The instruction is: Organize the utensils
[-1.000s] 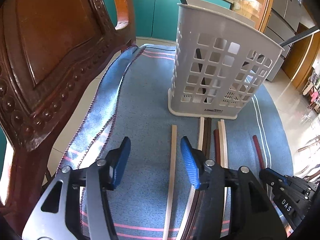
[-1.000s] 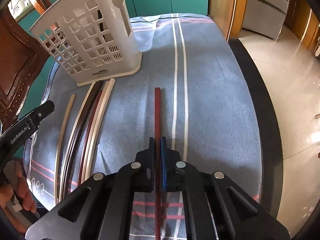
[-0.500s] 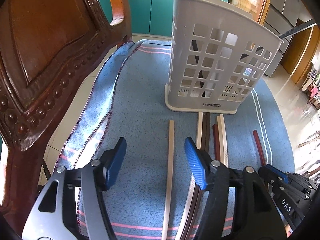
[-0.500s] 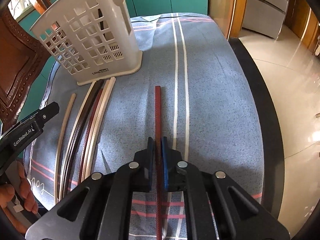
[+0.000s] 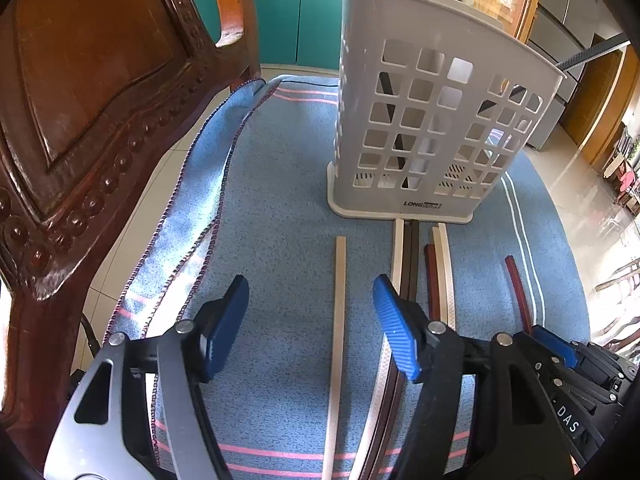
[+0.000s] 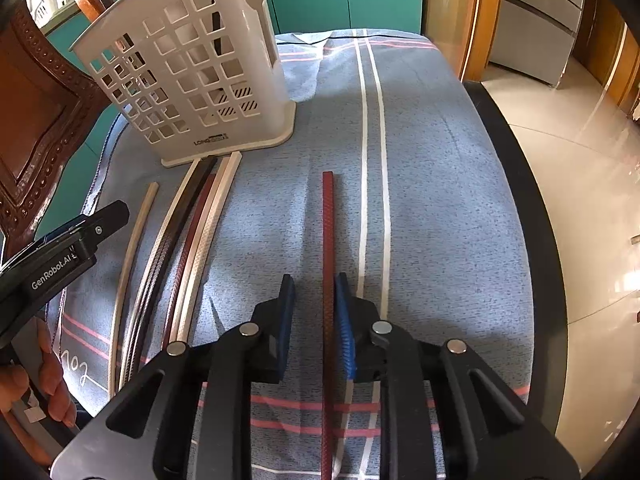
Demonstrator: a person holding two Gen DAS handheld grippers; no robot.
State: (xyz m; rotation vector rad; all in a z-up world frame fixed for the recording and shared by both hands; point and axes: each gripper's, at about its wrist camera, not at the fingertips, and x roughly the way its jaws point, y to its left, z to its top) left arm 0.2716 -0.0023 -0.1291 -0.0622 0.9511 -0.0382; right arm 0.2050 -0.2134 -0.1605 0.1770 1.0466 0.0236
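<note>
A white slotted utensil basket stands upright on the blue cloth; it also shows in the right wrist view. A dark red chopstick lies between the jaws of my right gripper, which stands partly open around it. My left gripper is open, and a beige chopstick lies on the cloth between its jaws. A bundle of beige, dark brown and red chopsticks lies side by side just right of it, also in the right wrist view.
A carved wooden chair stands close on the left. The blue cloth covers the table; its dark right edge drops to a tiled floor. Teal cabinets stand behind the basket.
My right gripper has opened and let go of the dark red chopstick, which now lies loose between its jaws. My left gripper has drawn back a little from the basket.
</note>
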